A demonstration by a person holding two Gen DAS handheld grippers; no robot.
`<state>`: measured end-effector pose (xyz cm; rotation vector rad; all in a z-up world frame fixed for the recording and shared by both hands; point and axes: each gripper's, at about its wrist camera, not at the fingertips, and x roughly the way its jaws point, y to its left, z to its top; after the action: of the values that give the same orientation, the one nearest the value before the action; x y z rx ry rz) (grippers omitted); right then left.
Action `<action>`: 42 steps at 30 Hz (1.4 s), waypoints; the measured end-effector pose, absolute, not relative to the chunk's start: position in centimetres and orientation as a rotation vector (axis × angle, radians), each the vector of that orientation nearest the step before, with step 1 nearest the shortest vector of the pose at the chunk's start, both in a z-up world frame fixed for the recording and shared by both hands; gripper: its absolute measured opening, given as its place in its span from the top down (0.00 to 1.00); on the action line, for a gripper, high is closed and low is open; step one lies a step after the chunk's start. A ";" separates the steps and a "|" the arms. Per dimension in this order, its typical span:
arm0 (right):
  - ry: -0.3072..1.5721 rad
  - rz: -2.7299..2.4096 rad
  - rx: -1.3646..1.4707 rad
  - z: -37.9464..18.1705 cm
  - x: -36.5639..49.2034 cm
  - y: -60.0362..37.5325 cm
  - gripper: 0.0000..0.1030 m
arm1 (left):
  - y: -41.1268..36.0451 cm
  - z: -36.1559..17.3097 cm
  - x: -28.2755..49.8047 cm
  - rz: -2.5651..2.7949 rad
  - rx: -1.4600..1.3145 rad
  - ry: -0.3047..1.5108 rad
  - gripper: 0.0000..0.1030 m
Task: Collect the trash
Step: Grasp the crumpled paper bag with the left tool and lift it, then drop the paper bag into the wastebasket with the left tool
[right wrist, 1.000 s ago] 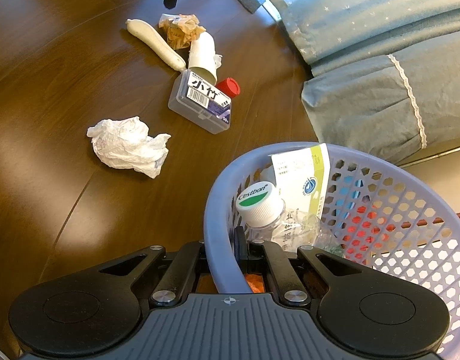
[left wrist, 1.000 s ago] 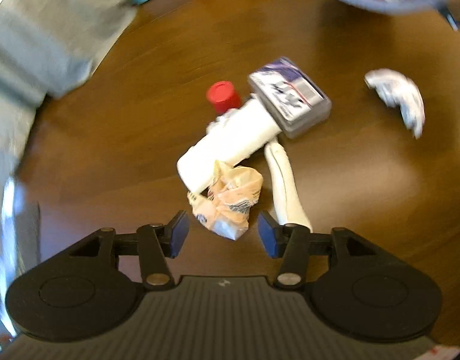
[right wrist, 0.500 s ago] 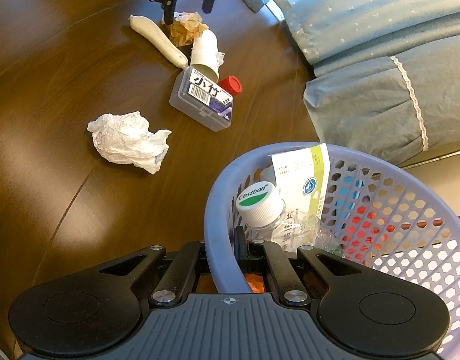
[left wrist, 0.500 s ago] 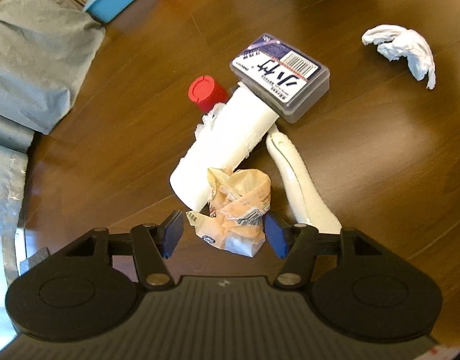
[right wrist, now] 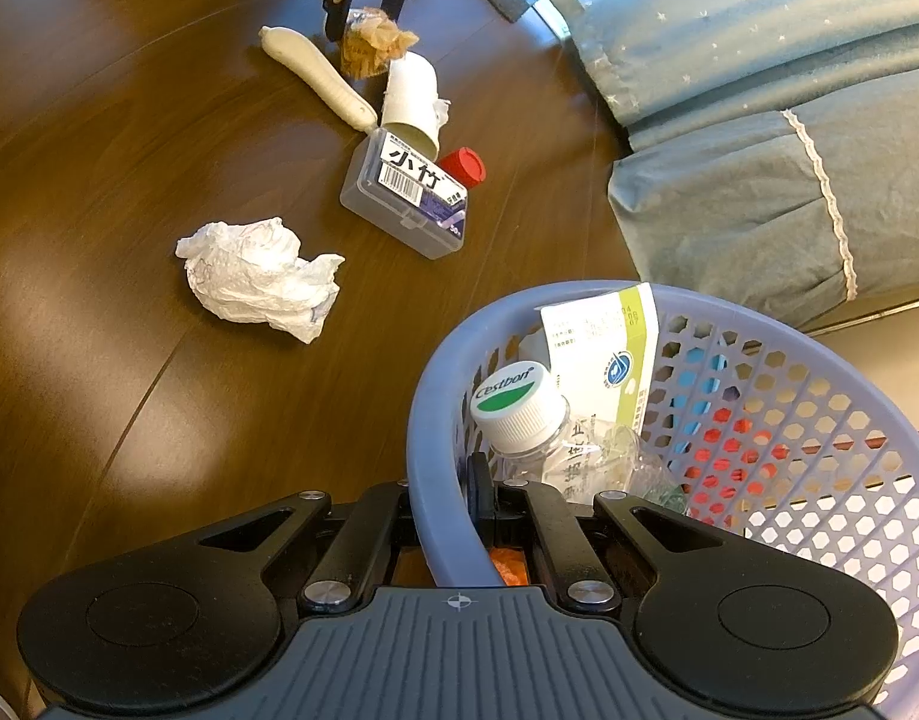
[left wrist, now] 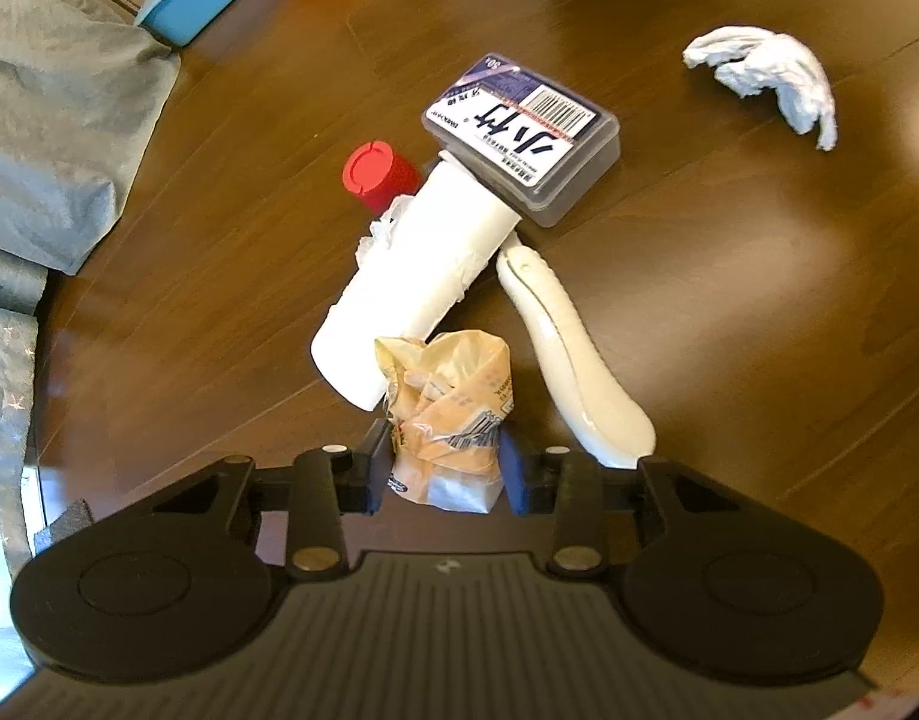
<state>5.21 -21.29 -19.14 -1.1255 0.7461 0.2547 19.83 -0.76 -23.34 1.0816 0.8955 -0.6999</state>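
- On the brown tabletop (left wrist: 729, 276), the crumpled orange wrapper (left wrist: 444, 420) sits right between the pads of your left claw (left wrist: 441, 468).
- That claw has just been closing, and its pads now pinch the wrapper's sides.
- The wrapper touches the end of the white paper roll (left wrist: 417, 276), so I think you should lift straight up.
- The basket (right wrist: 435, 456) lies far across the tabletop, past the clear plastic box (left wrist: 522, 138).
- Your right claw (right wrist: 459, 516) is pressed tight on the basket's rim.
- The white crumpled tissue (right wrist: 258, 276) lies nearer the basket, still waiting.
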 end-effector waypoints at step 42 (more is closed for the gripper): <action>0.746 0.250 -1.105 -18.8 5.4 -21.3 1.00 | -4.8 -14.7 17.5 -0.762 1.161 0.776 0.69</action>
<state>5.42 -21.27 -18.82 -1.1050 0.7459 0.2498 17.50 -4.85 -14.75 1.1612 0.7759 -0.7622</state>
